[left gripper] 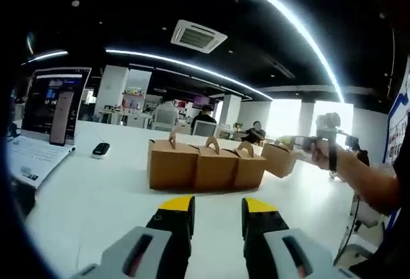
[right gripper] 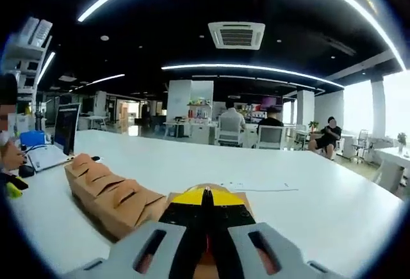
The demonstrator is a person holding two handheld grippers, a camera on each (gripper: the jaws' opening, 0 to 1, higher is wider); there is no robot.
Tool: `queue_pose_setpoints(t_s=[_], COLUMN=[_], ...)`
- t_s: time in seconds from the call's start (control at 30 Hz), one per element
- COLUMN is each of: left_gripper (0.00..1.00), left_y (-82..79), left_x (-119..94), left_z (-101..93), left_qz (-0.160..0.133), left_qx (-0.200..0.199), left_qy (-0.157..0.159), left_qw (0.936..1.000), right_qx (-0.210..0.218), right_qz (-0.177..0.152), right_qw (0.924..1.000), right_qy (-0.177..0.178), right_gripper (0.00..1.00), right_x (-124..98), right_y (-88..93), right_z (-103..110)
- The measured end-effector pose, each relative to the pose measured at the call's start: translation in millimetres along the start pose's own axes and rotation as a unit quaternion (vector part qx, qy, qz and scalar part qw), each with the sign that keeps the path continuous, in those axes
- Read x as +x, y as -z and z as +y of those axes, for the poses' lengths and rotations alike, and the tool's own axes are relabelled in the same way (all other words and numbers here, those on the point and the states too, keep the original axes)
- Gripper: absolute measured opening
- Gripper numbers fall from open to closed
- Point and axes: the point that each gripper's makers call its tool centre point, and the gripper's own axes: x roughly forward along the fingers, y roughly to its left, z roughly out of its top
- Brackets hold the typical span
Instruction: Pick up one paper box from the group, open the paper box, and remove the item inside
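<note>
Three brown paper boxes (left gripper: 205, 164) with arched handles stand in a row on the white table (left gripper: 96, 202). A fourth paper box (left gripper: 280, 159) sits tilted just right of the row, with my right gripper (left gripper: 301, 143) shut on its top. From the right gripper view, those jaws (right gripper: 206, 196) are pressed together over the held box (right gripper: 211, 187), and the row of boxes (right gripper: 109, 192) lies to the left. My left gripper (left gripper: 218, 207) hovers in front of the row, open, with nothing between its yellow-tipped jaws.
An open laptop (left gripper: 45, 119) with a phone (left gripper: 62, 118) leaning on its screen stands at the left, a small black device (left gripper: 100, 149) beside it. A person's forearm (left gripper: 365, 176) reaches in from the right. A paper sheet (right gripper: 253, 186) lies farther along the table. People sit in the background.
</note>
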Motion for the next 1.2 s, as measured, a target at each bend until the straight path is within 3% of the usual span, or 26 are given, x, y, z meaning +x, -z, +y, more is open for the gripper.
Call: queue_pose_setpoints(t_s=[0.4, 0.67, 0.87, 0.97, 1.2], left_gripper=[0.31, 0.31, 0.31, 0.31, 0.31], left_y=[-4.8, -7.5, -8.5, -7.4, 0.6], left_x=[5.7, 14.0, 15.5, 15.5, 17.2], left_z=[-21.4, -34.5, -37.0, -36.8, -40.3], left_qz=[0.008, 0.017, 0.02, 0.023, 0.035], left_qx=[0.016, 0.026, 0.035, 0.037, 0.037], left_qy=[0.013, 0.028, 0.032, 0.033, 0.041], left_qw=[0.9997, 0.9991, 0.9987, 0.9985, 0.9979], right_qx=[0.002, 0.014, 0.008, 0.013, 0.012], right_qz=[-0.024, -0.035, -0.034, -0.033, -0.032], right_qw=[0.999, 0.9953, 0.9904, 0.9842, 0.978], right_qy=[-0.039, -0.089, -0.134, -0.173, -0.206], right_gripper=[0.02, 0.02, 0.02, 0.02, 0.02], right_x=[-45.2, -73.2, -85.2, -91.0, -97.7], right_y=[-14.6, -19.7, -17.3, -12.5, -5.8], right_z=[6.3, 20.8, 36.1, 48.8, 57.4])
